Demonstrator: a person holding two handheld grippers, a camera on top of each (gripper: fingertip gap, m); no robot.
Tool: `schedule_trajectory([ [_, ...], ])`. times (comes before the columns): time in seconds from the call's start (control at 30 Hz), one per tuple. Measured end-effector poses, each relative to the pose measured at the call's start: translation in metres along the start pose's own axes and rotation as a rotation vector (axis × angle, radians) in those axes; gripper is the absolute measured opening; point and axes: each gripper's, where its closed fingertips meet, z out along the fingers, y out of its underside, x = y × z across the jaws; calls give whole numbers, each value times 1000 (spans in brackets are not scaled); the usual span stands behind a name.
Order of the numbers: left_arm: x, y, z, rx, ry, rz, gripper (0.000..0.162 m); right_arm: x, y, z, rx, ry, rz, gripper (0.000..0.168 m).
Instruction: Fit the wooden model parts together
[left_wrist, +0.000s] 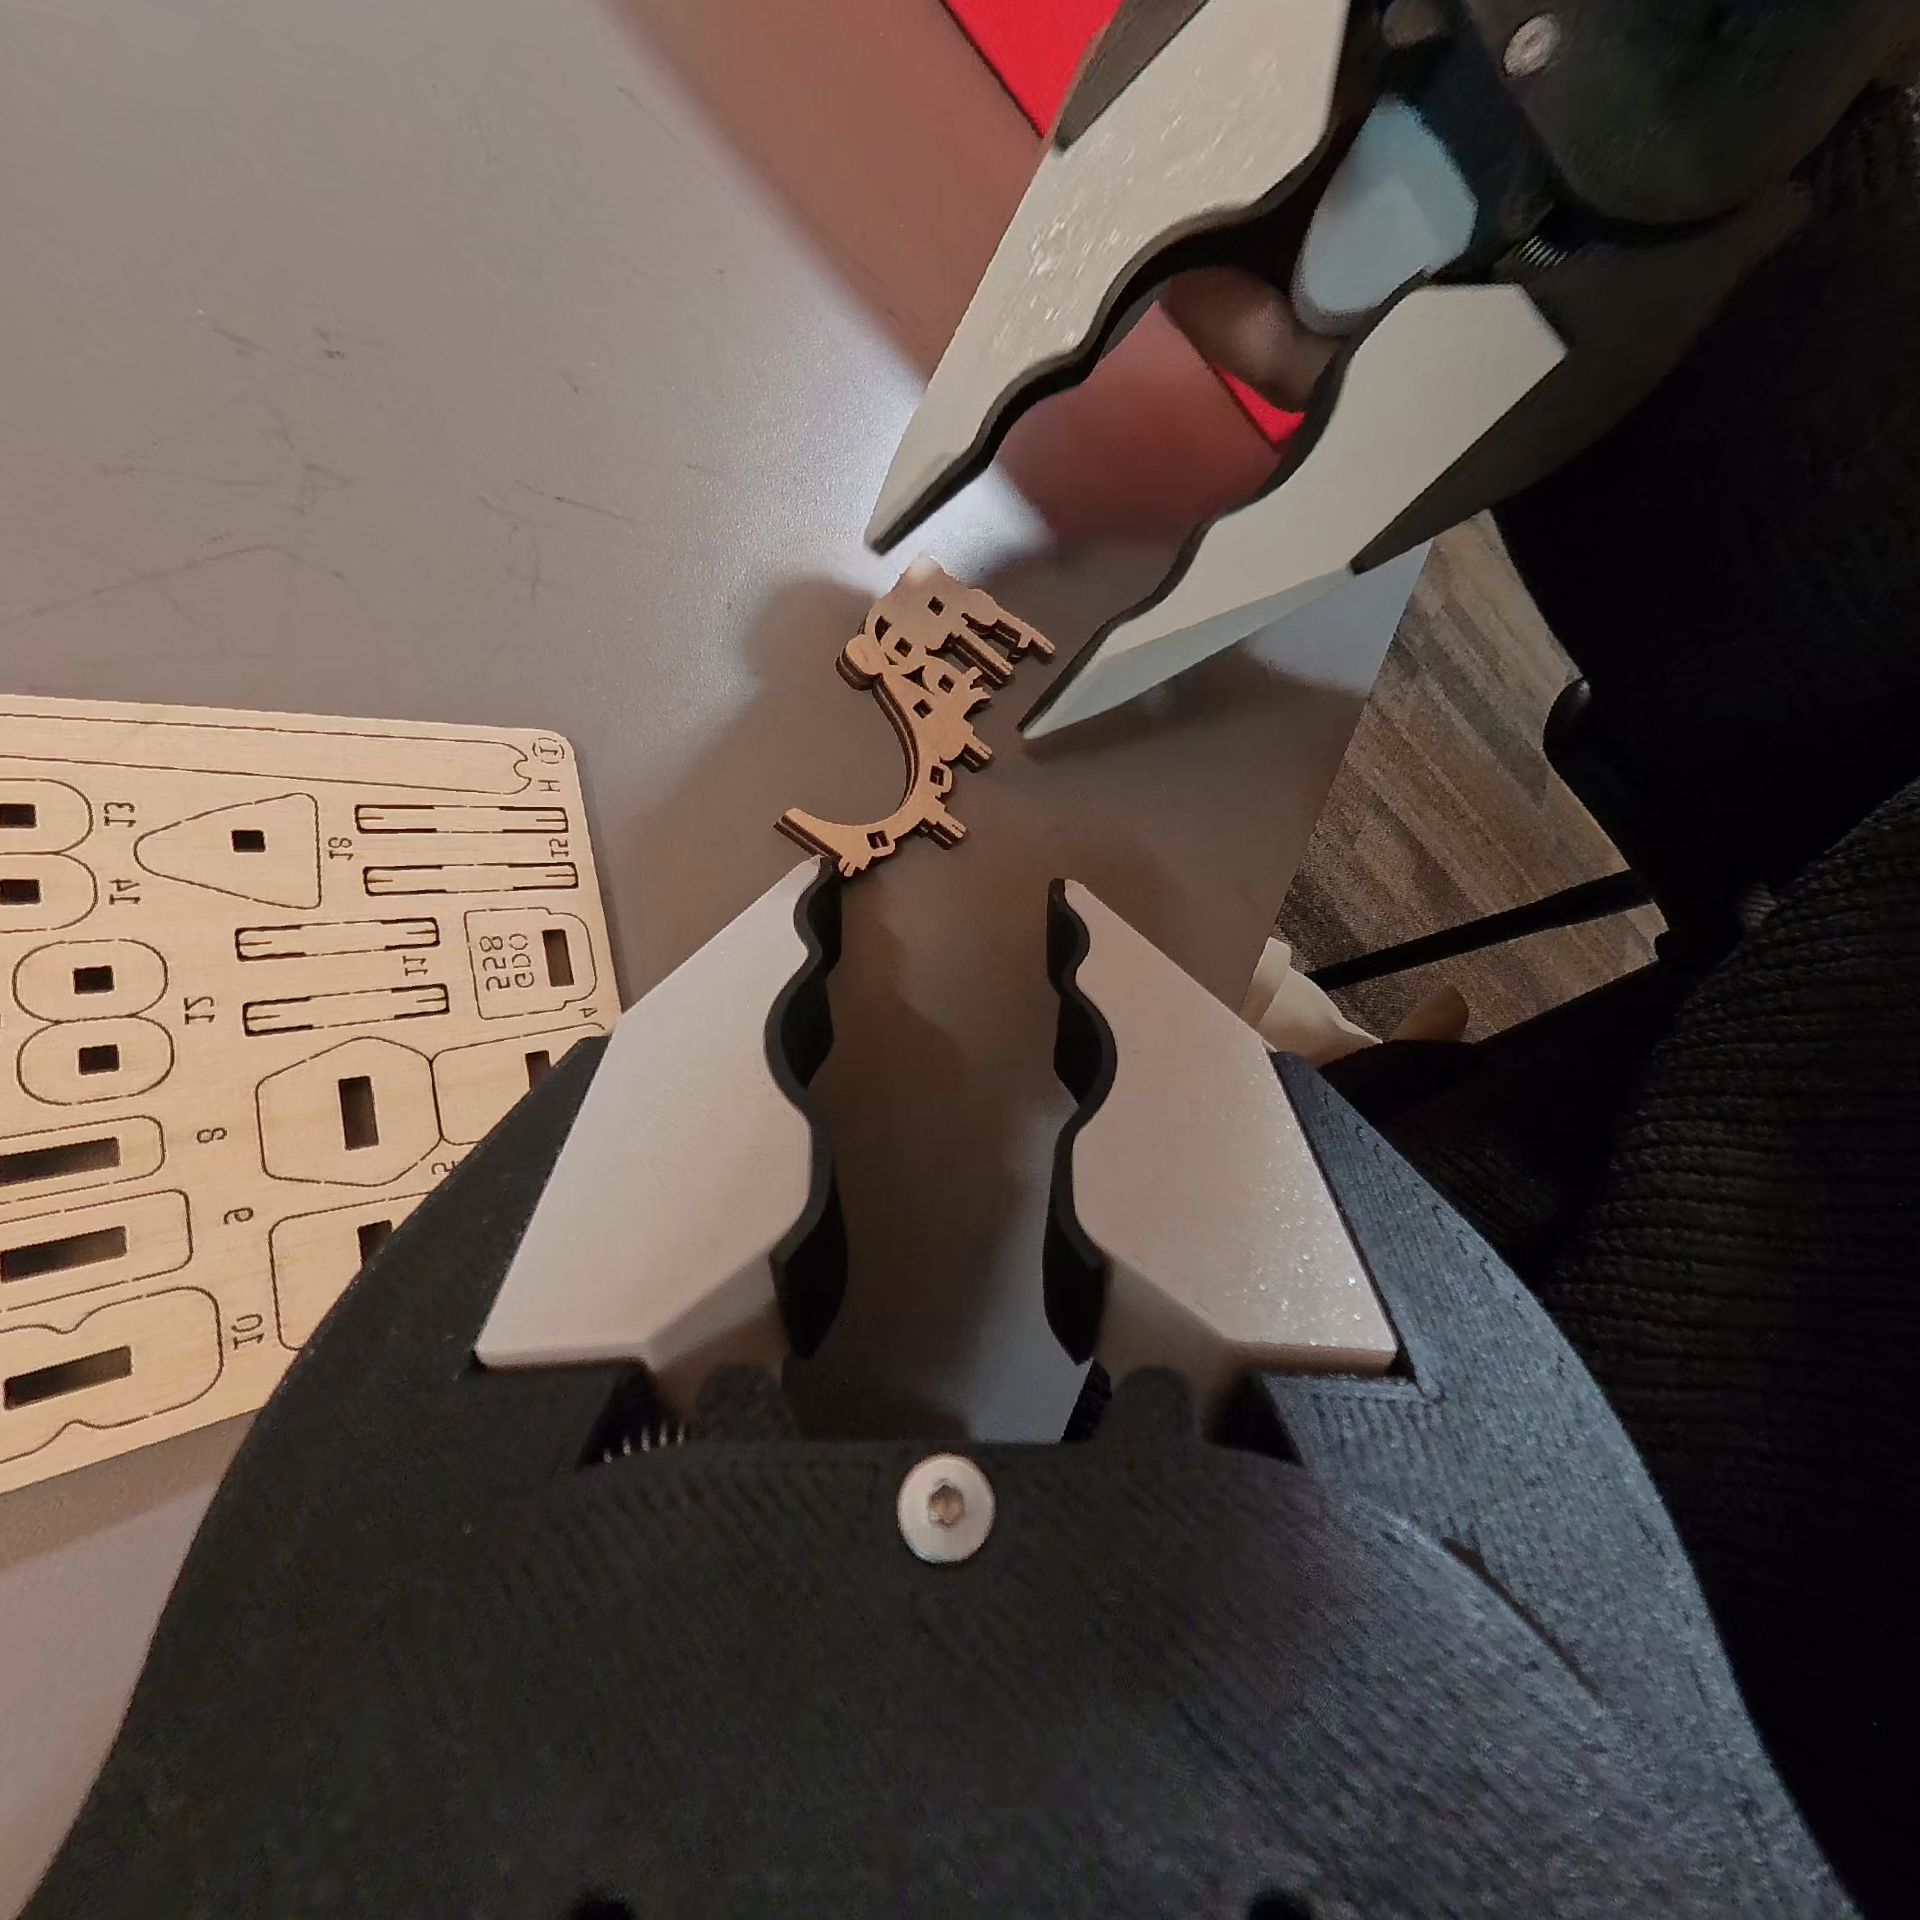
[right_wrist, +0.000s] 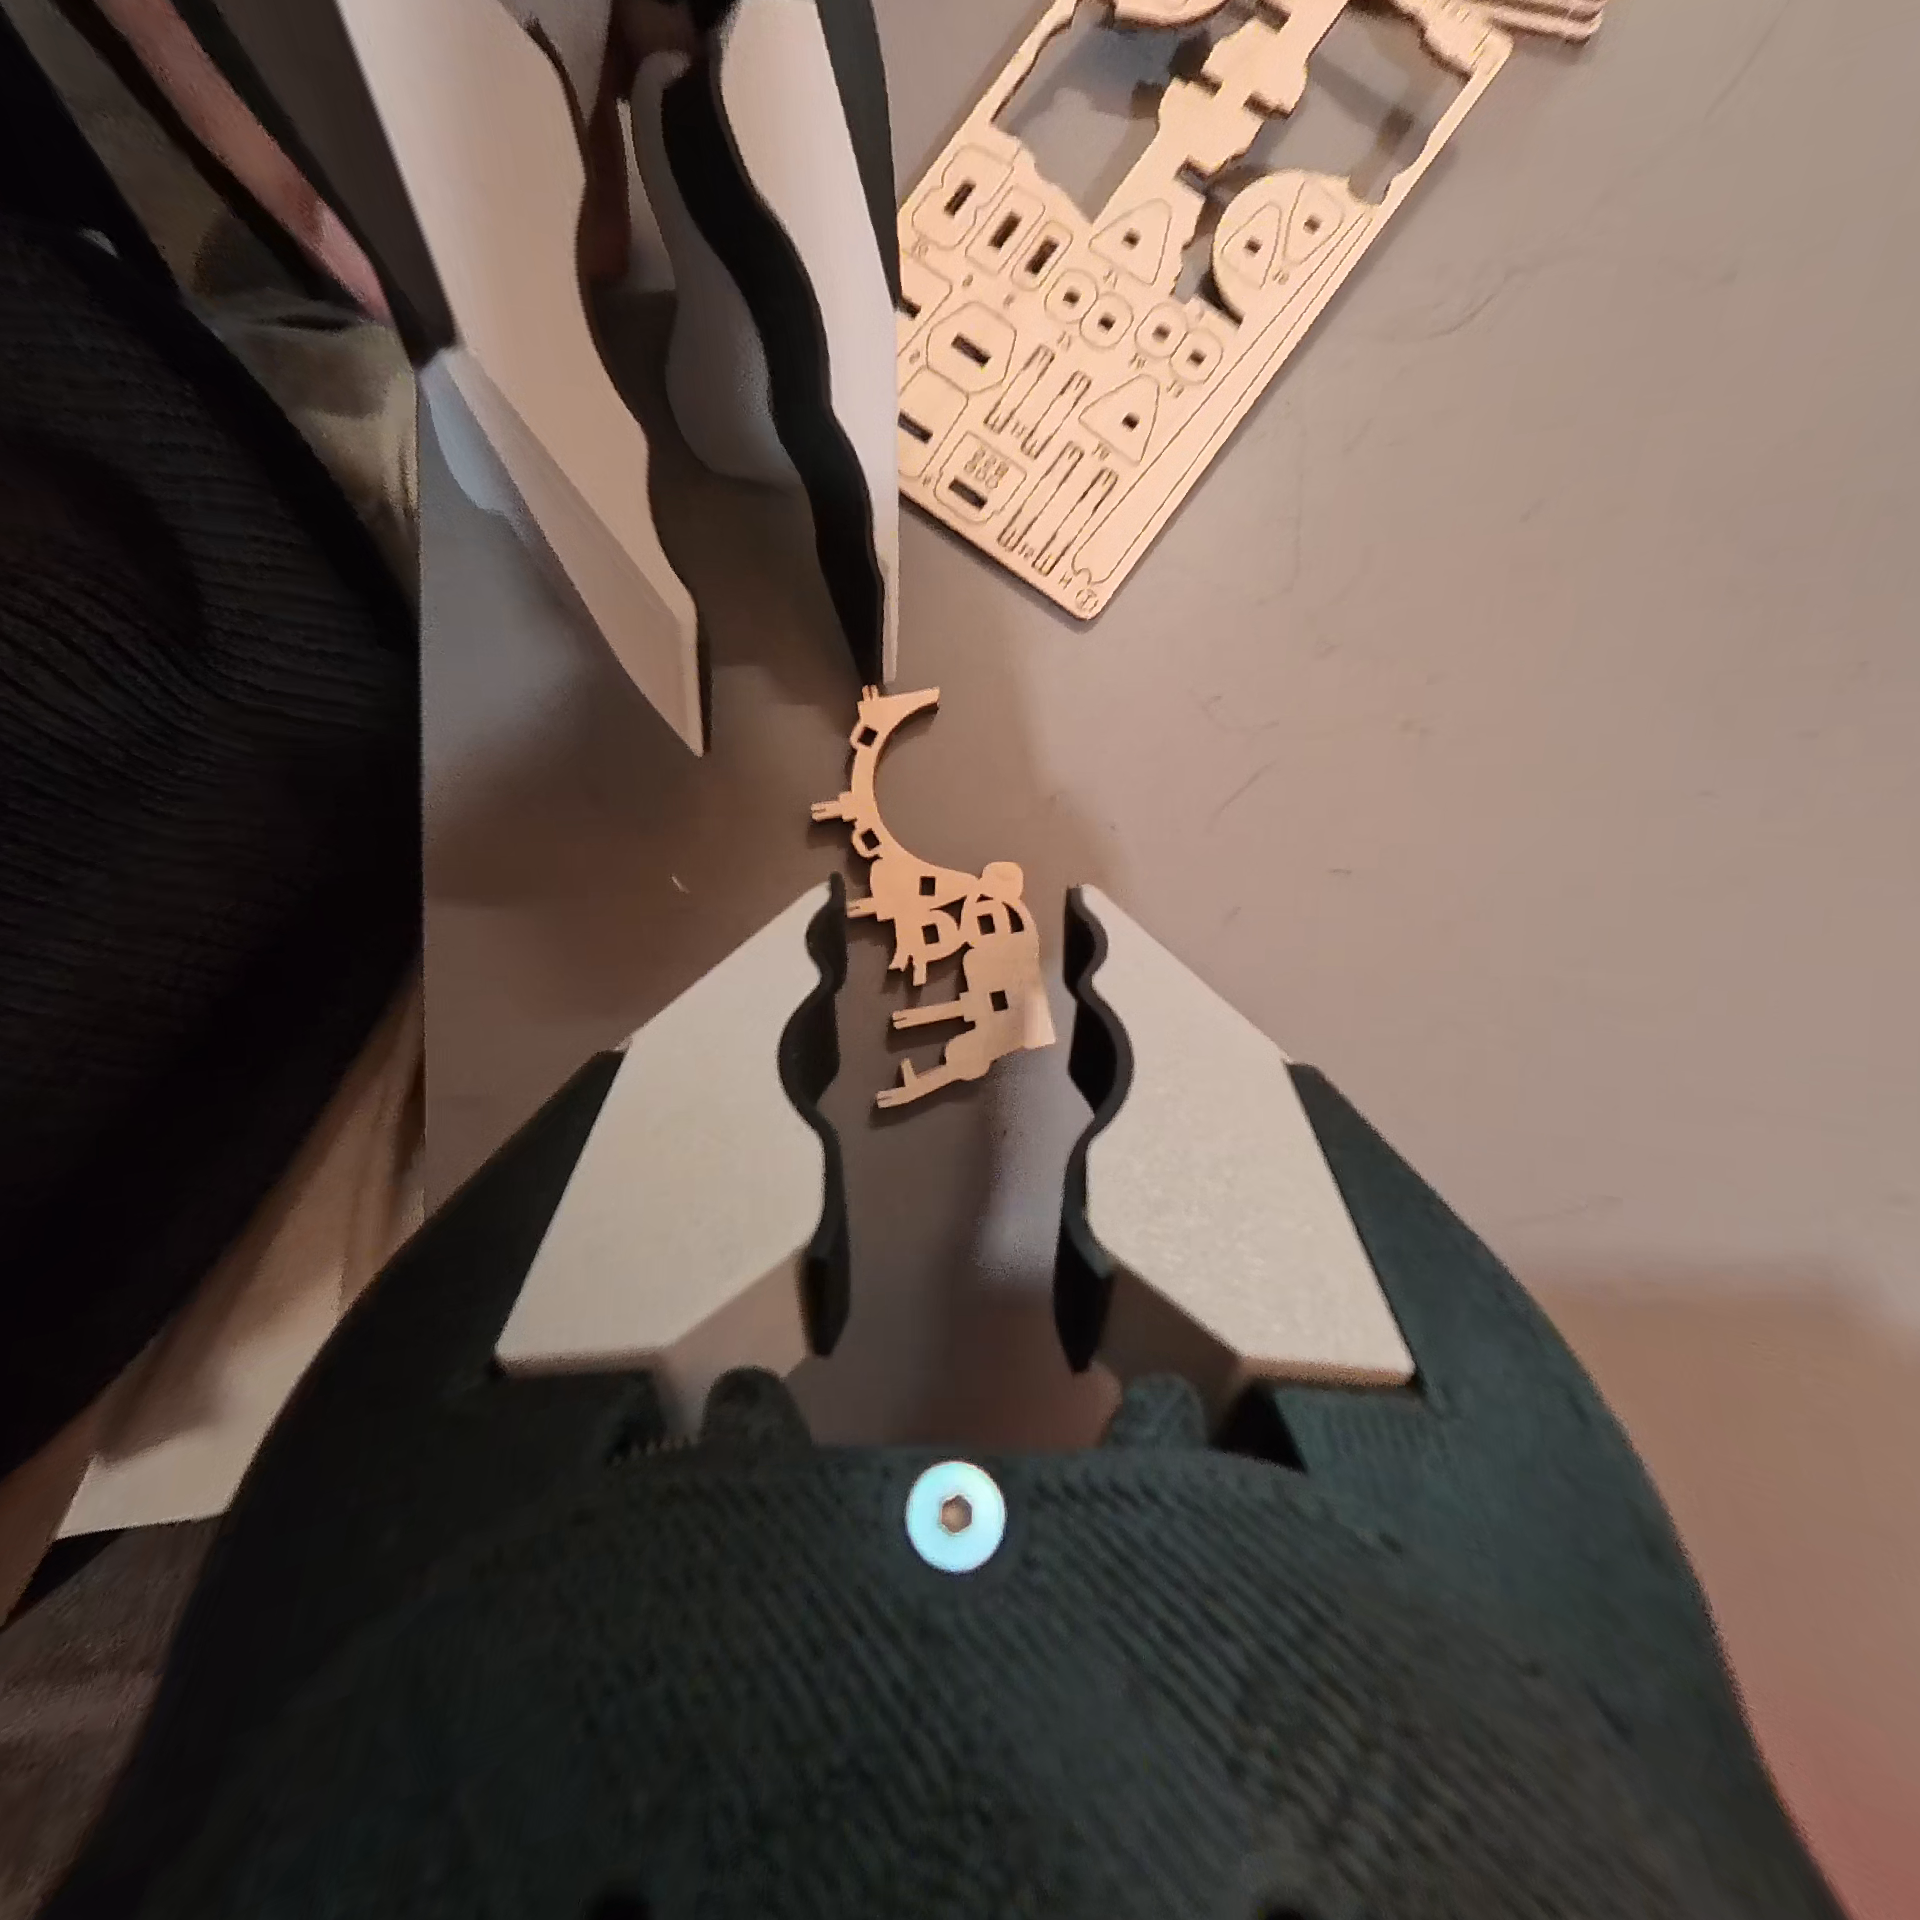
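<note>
1. The left gripper (left_wrist: 940, 878) has its pale grey fingers (left_wrist: 686, 1122) spread, with wavy black inner pads gripping nothing; one tip is just beside the curved end of the wooden part (left_wrist: 914, 727).
2. The right gripper (right_wrist: 951, 894) is likewise spread wide, its matte fingers (right_wrist: 1174, 1122) flanking the blocky end of that part without pinching it.
3. The part is thin, laser-cut ply: an arc with small square holes and pegged tabs, lying flat on the smooth grey table (left_wrist: 364, 364).
4. At nine o'clock from the left gripper lies the pale punch-out sheet (left_wrist: 208, 1039), scored with rounded outlines and slots.
5. Coarse black printed housings (right_wrist: 935, 1714) back both pairs of fingers.
</note>
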Motion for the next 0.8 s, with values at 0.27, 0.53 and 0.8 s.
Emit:
schedule_trajectory([
  [0.27,2,-7,-5,37,12,-14,39,9,-38,-29,136,223,35,40],
  [0.53,-15,-36,-34,191,-102,62,40,-29,-59,-23,528,320,358,38],
  [0.8,-85,-66,-107,430,-381,64,43,-55,-64,-7,573,293,405,36],
])
